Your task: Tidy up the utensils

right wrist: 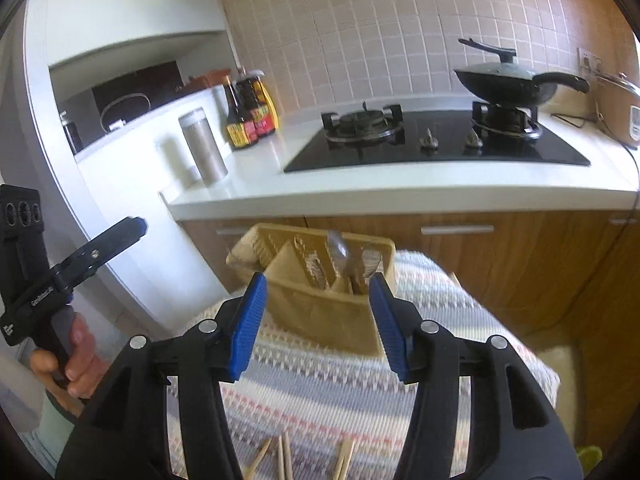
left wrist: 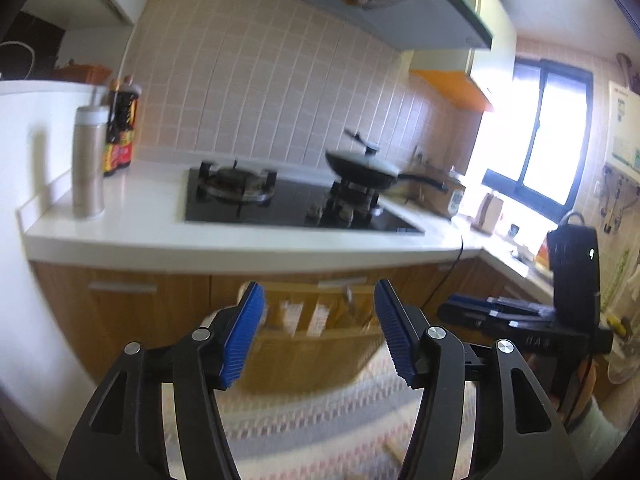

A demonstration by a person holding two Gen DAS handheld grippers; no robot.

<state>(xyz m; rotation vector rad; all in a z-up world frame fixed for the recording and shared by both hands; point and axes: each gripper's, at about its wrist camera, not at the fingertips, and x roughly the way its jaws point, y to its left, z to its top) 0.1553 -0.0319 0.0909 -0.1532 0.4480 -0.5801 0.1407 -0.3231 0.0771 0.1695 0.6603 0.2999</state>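
Note:
A wooden utensil holder [right wrist: 320, 304] with compartments stands on a striped cloth [right wrist: 320, 392]; a metal spoon [right wrist: 340, 250] sticks up from it. Several wooden chopsticks [right wrist: 280, 460] lie on the cloth near me. My right gripper [right wrist: 318, 320] is open, blue pads on either side of the holder's near end, nothing pressed between them. In the left wrist view the same holder [left wrist: 320, 320] sits blurred beyond my left gripper [left wrist: 320, 332], which is open and holds nothing. The left gripper [right wrist: 138, 228] also shows at the left of the right wrist view, held by a hand [right wrist: 80, 360].
A white counter [right wrist: 400, 188] carries a black gas hob [right wrist: 436, 140], a lidded pan [right wrist: 512, 80], sauce bottles [right wrist: 252, 112] and a steel flask [right wrist: 204, 144]. Wooden cabinet doors [right wrist: 500, 264] stand behind the cloth. The right gripper [left wrist: 464, 312] appears at the right of the left view.

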